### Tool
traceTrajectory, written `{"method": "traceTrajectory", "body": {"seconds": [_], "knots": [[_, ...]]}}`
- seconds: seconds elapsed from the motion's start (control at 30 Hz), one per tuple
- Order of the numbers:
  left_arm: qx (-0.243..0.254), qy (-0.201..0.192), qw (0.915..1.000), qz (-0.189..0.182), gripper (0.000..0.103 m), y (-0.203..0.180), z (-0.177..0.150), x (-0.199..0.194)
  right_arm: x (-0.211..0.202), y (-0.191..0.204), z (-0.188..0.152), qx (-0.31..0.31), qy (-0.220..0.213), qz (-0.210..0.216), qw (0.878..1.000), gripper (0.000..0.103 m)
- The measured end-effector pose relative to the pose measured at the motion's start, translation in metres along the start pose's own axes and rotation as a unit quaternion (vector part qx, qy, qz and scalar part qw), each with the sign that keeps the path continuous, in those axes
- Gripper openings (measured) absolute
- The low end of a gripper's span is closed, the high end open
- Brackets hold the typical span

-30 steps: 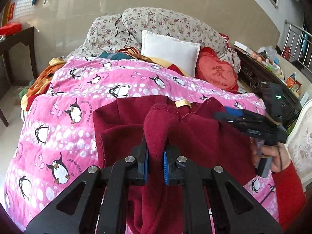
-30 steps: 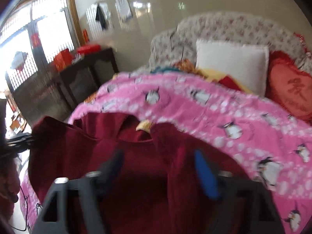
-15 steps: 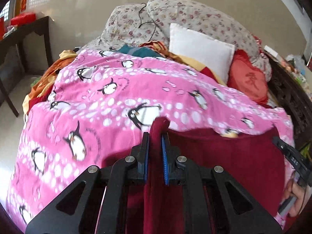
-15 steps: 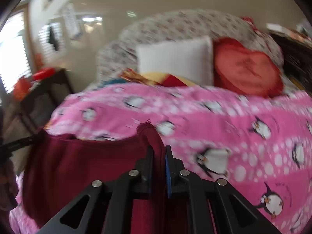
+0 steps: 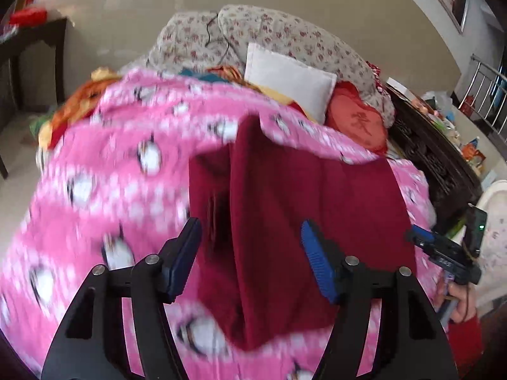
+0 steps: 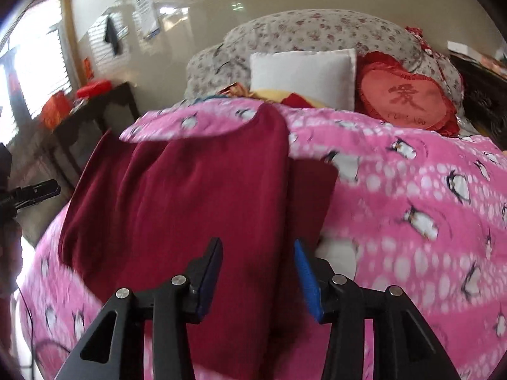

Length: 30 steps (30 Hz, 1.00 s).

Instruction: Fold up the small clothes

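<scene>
A dark red garment (image 5: 304, 209) lies on the pink penguin blanket (image 5: 120, 164), its far edge hidden under a fold of the blanket. It also shows in the right wrist view (image 6: 196, 196). My left gripper (image 5: 250, 256) is open and empty, jaws wide apart over the garment's left part. My right gripper (image 6: 258, 275) is open and empty above the garment's right edge. The right gripper also shows at the right edge of the left wrist view (image 5: 443, 250), and the left gripper at the left edge of the right wrist view (image 6: 31, 193).
A white pillow (image 5: 288, 76), a red heart cushion (image 6: 405, 98) and a floral bolster (image 6: 317, 31) lie at the head of the bed. A dark side table (image 6: 95, 117) stands to the left. Dark carved furniture (image 5: 434, 155) flanks the bed's right side.
Both grippers were shut on the garment half a second ago and have opened and let it go. The garment has dropped flat onto the blanket.
</scene>
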<state>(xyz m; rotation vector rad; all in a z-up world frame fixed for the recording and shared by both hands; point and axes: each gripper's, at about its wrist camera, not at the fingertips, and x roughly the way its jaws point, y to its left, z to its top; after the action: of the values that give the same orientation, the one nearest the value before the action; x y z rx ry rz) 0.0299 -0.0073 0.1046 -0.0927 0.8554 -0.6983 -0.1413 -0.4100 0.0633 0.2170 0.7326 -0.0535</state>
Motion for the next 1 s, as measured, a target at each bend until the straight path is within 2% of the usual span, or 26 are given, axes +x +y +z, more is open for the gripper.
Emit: {"method": "traceTrajectory", "body": {"seconds": [0.03,0.07,0.1,0.17,0.23,0.33,0.4,0.43,0.47,0.5,0.53,0.57,0.6,0.63,0.67,0.7,0.73,0.83,0.93,1.0], "knots": [[-0.004,0.010,0.9999,-0.005,0.066,0.001,-0.011,0.000,-0.003,0.008,-0.008,-0.026,-0.004,-0.002,1.000,0.034],[-0.008,0.021,0.9997,-0.008,0.066,0.001,-0.023,0.003,-0.004,0.014,-0.012,-0.046,-0.006,-0.014,0.999,0.014],[-0.011,0.028,0.9995,-0.010,0.066,-0.001,-0.033,0.006,-0.005,0.018,-0.015,-0.057,-0.006,-0.023,0.998,0.006],[-0.007,0.044,0.9989,-0.012,0.066,-0.005,-0.051,0.015,-0.012,0.013,-0.018,-0.040,-0.019,-0.011,0.999,0.006],[0.007,0.053,0.9985,-0.008,0.066,-0.010,-0.063,0.023,-0.020,0.006,-0.018,-0.027,-0.031,-0.017,0.999,0.006],[0.054,0.061,0.9964,0.023,0.065,-0.018,-0.078,0.036,-0.006,-0.008,-0.023,-0.001,-0.005,-0.024,1.000,0.006],[0.077,0.068,0.9939,0.039,0.053,-0.020,-0.080,0.043,-0.003,-0.006,-0.025,-0.004,-0.006,-0.028,1.000,0.006],[0.074,0.073,0.9940,0.035,0.042,-0.017,-0.078,0.043,-0.007,-0.008,-0.025,0.007,-0.014,-0.018,1.000,0.006],[0.059,0.081,0.9949,0.015,0.032,-0.012,-0.075,0.042,-0.013,-0.010,-0.025,0.027,-0.021,0.003,0.999,0.006],[0.048,0.086,0.9951,0.002,0.027,-0.007,-0.073,0.040,-0.018,-0.011,-0.025,0.036,-0.024,0.013,0.999,0.007],[0.044,0.093,0.9947,-0.009,0.024,-0.002,-0.069,0.038,-0.023,-0.011,-0.025,0.041,-0.027,0.018,0.999,0.014],[0.048,0.095,0.9942,-0.014,0.021,-0.001,-0.065,0.036,-0.025,-0.010,-0.026,0.043,-0.024,0.018,0.999,0.034],[0.056,0.095,0.9937,-0.018,0.020,-0.001,-0.063,0.034,-0.025,-0.010,-0.029,0.047,-0.019,0.021,0.998,0.041],[0.061,0.099,0.9930,-0.018,0.020,-0.001,-0.061,0.034,-0.024,-0.009,-0.032,0.049,-0.014,0.025,0.998,0.040],[0.065,0.105,0.9921,-0.020,0.019,-0.003,-0.059,0.034,-0.019,-0.005,-0.036,0.038,0.000,0.027,0.999,0.021],[0.067,0.107,0.9918,-0.021,0.019,-0.004,-0.058,0.032,-0.015,-0.001,-0.037,0.021,0.011,0.017,1.000,0.008],[0.071,0.106,0.9916,-0.021,0.019,-0.005,-0.057,0.030,-0.015,0.003,-0.038,0.007,0.013,-0.001,1.000,0.006],[0.088,0.098,0.9913,-0.004,0.019,-0.004,-0.058,0.022,-0.018,-0.007,-0.038,0.024,0.010,-0.001,1.000,0.006],[0.092,0.117,0.9887,0.010,0.019,0.011,-0.073,0.031,-0.005,-0.012,-0.044,0.024,0.026,-0.014,0.999,0.006],[0.089,0.119,0.9888,0.006,0.019,0.014,-0.075,0.027,-0.011,-0.011,-0.042,0.024,0.020,-0.011,0.999,0.006]]}}
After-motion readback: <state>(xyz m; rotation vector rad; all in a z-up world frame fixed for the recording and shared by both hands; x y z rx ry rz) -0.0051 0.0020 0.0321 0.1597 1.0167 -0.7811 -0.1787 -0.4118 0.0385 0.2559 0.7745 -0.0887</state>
